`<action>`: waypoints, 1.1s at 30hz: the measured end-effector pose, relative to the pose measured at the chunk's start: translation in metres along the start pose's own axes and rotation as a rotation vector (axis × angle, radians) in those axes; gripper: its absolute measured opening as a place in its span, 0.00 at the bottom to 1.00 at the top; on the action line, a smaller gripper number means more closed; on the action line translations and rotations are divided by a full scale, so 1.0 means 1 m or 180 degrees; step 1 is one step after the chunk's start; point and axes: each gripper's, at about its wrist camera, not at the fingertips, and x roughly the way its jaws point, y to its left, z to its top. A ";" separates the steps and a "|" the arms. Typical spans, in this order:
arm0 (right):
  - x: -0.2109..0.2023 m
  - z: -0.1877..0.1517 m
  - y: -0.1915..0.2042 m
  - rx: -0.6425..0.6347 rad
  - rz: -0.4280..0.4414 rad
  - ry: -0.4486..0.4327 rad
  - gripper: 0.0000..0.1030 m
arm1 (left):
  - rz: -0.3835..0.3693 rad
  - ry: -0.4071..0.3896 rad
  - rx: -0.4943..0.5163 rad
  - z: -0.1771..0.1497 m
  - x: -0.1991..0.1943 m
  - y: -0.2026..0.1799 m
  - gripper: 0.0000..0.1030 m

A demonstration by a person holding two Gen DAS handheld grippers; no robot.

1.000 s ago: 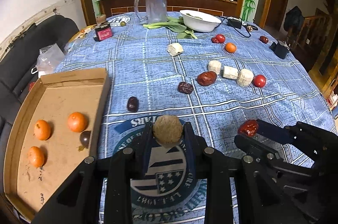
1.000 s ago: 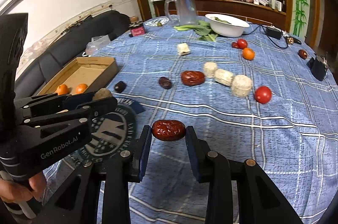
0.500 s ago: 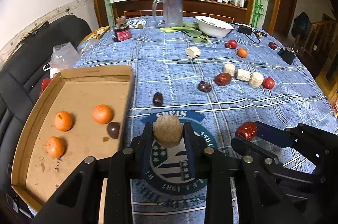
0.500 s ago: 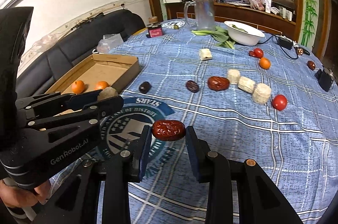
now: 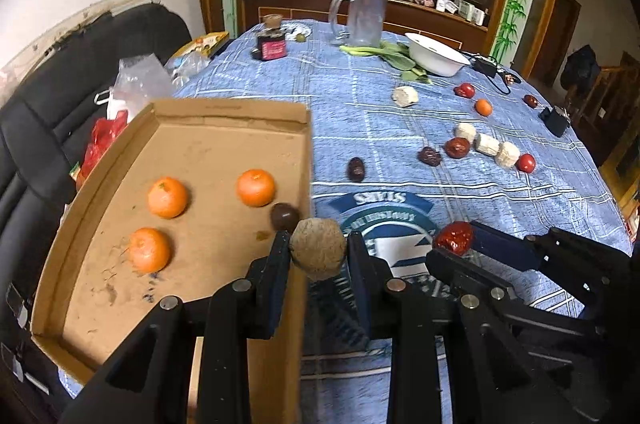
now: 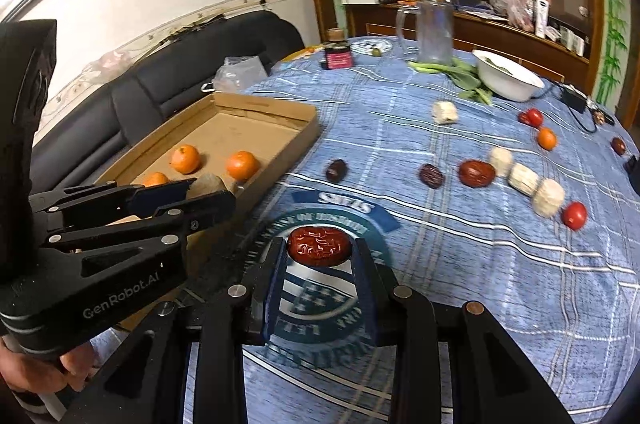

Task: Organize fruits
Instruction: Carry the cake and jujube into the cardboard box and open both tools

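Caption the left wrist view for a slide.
Left gripper carries a brown round fruit over the cardboard tray edge.

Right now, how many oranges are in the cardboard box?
3. In the cardboard box: one orange at middle left, one orange at middle right beside a dark fruit, one orange nearest. None seem hidden.

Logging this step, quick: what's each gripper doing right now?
Left gripper: shut on the round brown fruit.
Right gripper: shut on the red date.
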 end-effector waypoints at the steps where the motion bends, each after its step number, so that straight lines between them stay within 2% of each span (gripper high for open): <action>1: 0.002 0.001 0.004 -0.0019 0.0028 0.0002 0.35 | 0.0016 0.0001 -0.0022 -0.001 -0.001 0.006 0.27; 12: 0.032 0.014 0.047 -0.0229 0.0267 0.0104 0.35 | 0.0130 0.0045 -0.0263 -0.011 -0.012 0.062 0.27; 33: 0.084 0.023 0.093 -0.0599 0.0425 0.0335 0.36 | 0.0335 0.0195 -0.0426 -0.025 0.001 0.106 0.27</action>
